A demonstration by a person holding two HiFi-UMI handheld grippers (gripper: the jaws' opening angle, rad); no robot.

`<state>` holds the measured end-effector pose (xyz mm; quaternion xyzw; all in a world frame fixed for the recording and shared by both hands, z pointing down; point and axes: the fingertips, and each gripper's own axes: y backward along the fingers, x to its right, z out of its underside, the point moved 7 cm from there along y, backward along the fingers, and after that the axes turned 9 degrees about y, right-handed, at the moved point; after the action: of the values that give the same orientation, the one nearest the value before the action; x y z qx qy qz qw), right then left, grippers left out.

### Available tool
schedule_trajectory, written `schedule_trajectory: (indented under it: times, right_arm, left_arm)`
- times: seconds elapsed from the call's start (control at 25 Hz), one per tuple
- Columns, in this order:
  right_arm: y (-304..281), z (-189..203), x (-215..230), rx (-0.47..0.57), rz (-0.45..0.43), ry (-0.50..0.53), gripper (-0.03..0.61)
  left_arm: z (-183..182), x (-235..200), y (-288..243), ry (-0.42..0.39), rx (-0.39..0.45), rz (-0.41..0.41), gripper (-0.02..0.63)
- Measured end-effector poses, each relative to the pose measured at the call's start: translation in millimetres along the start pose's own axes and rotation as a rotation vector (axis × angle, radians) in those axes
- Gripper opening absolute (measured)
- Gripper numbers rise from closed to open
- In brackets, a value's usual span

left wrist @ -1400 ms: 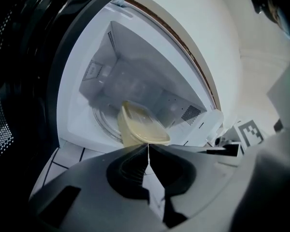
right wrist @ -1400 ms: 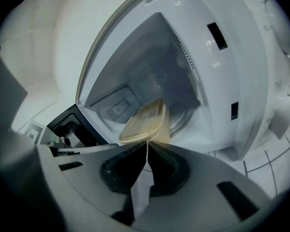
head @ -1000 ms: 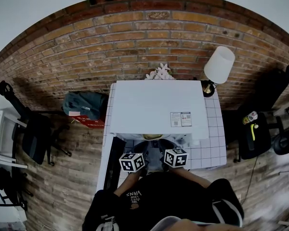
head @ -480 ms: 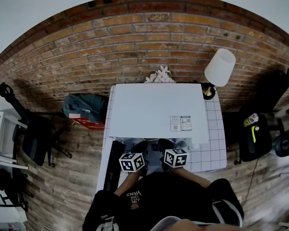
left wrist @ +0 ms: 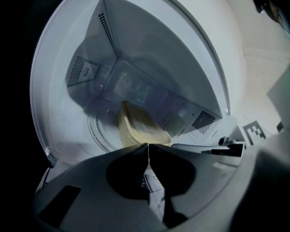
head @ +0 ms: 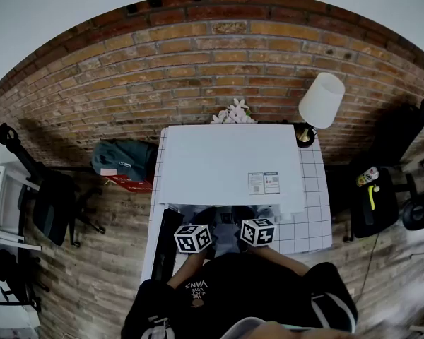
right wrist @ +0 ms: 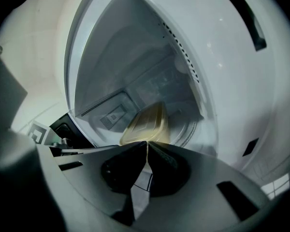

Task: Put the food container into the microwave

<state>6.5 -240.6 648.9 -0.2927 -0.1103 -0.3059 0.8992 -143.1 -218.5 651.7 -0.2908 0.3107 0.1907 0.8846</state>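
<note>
A pale yellow food container [left wrist: 137, 129] sits low inside the open white microwave [head: 230, 161], over its round turntable [left wrist: 97, 129]. In the right gripper view the container [right wrist: 147, 124] shows as a lidded box just past the tips. My left gripper [left wrist: 148, 146] has its jaws pressed together at the container's near edge. My right gripper [right wrist: 146, 143] is pinched on the same edge from the other side. Seen from the head camera, both marker cubes [head: 193, 237] [head: 258, 232] hover at the microwave's mouth, and its top hides the container.
The microwave door [head: 166, 242] hangs open at the left of the opening. The microwave stands on a white tiled table [head: 312, 221] against a brick wall, with a lamp [head: 321, 99] and flowers [head: 232, 110] behind it. A bag [head: 124, 157] lies on the floor at left.
The container showed at the microwave's mouth a second ago; it has gone deeper in and the microwave's top now hides it. Both grippers have edged forward slightly.
</note>
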Motion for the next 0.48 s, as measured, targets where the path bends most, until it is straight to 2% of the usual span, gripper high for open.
schedule_trajectory:
  times: [0.48]
  right_arm:
    - [12,0,-9,0.044,-0.001,0.004,0.012]
  left_arm:
    - [4,6,14,-0.012,0.022,0.017,0.017]
